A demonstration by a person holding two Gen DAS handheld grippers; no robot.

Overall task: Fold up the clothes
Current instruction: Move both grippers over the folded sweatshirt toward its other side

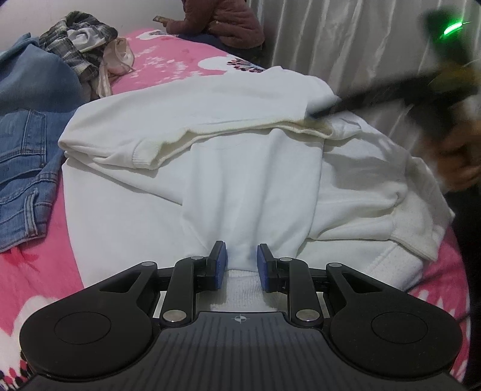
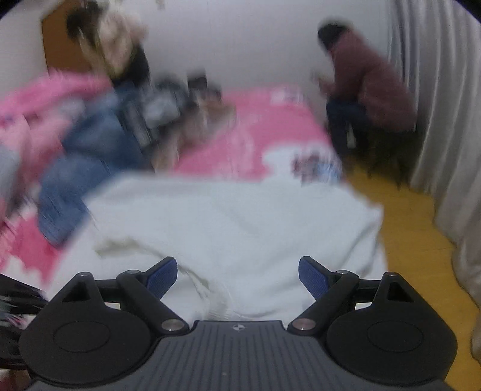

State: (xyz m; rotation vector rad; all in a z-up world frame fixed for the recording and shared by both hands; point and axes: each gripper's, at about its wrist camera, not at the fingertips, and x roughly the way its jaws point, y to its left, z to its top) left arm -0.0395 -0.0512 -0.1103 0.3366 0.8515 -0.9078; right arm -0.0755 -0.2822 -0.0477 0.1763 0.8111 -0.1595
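A white sweatshirt [image 1: 240, 99] lies spread on the pink bed, its top part folded over. One sleeve [image 1: 249, 186] runs down the middle towards my left gripper [image 1: 242, 263], whose blue pads are shut on the fabric just above the ribbed cuff [image 1: 240, 291]. The right gripper's blurred black finger [image 1: 360, 99] reaches in from the right and touches the sweatshirt's far right corner. In the right wrist view, which is motion-blurred, my right gripper [image 2: 237, 276] stands wide open over the sweatshirt [image 2: 240, 216] with nothing gripped between its pads.
Blue jeans [image 1: 24, 144] and a plaid garment [image 1: 75, 39] are heaped at the left on the pink bedspread [image 1: 168, 57]. A person in a maroon jacket [image 1: 222, 24] sits at the bed's far end. Grey curtains [image 1: 345, 36] hang right, above wooden floor [image 2: 405, 240].
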